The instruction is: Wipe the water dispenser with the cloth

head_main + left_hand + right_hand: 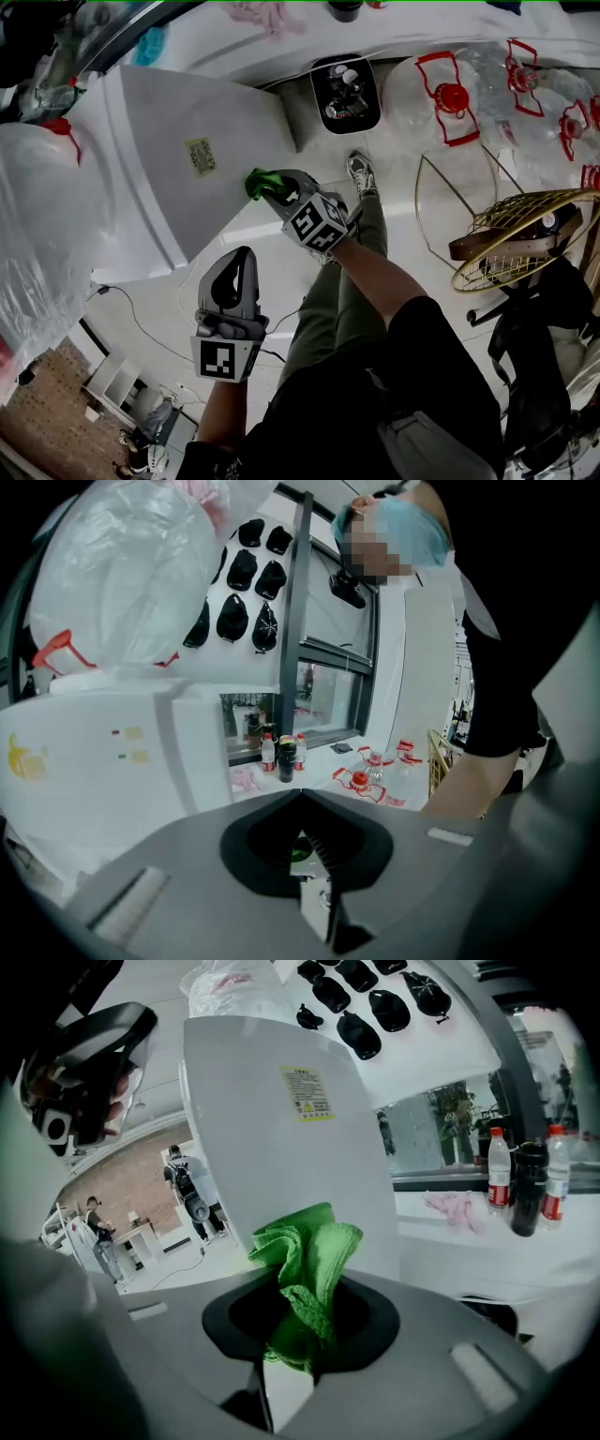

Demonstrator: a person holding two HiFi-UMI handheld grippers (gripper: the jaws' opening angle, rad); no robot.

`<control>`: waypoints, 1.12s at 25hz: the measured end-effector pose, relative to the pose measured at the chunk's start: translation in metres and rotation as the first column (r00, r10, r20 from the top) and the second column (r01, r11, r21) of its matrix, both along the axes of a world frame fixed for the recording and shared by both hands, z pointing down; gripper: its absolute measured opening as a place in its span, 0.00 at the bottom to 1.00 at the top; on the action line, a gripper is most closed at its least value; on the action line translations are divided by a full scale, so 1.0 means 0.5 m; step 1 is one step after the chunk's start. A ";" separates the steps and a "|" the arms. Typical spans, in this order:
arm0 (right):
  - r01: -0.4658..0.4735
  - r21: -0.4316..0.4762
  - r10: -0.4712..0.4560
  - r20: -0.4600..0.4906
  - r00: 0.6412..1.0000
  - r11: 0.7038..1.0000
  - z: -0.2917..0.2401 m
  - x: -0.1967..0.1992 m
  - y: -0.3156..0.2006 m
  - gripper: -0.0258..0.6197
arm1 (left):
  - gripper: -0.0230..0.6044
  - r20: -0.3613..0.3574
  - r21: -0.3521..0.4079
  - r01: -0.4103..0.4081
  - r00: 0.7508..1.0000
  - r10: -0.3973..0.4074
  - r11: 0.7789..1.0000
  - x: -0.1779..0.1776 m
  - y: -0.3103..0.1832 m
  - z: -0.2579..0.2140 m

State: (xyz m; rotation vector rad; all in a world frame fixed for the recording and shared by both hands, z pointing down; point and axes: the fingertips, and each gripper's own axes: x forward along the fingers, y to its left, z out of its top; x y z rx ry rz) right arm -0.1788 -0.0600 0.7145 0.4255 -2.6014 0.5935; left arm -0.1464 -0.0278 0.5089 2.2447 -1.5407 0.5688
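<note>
The white water dispenser point(159, 159) fills the left of the head view, with a clear water jug point(37, 234) on its top. My right gripper point(272, 192) is shut on a bunched green cloth point(262, 181), which it holds against the dispenser's side panel, just right of a yellow label point(200, 156). In the right gripper view the cloth point(309, 1260) sticks out from between the jaws in front of the dispenser point(272, 1129). My left gripper point(244, 255) hangs lower and nearer to me, shut and empty, off the dispenser. Its jaw tips point(300, 799) meet in the left gripper view.
Several empty water jugs with red handles point(450, 94) lie at the upper right. A gold wire fan guard point(525, 234) stands at the right. A dark drip tray unit point(345, 92) sits past the dispenser. Bottles point(525, 1185) and a pink cloth point(455, 1208) rest on the window sill.
</note>
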 end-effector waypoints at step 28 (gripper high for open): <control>-0.060 0.109 0.067 -0.067 0.995 0.992 0.010 -0.103 -0.472 0.18 | 0.04 -0.038 -0.027 0.133 0.990 -0.134 0.991 0.019 -0.097 0.016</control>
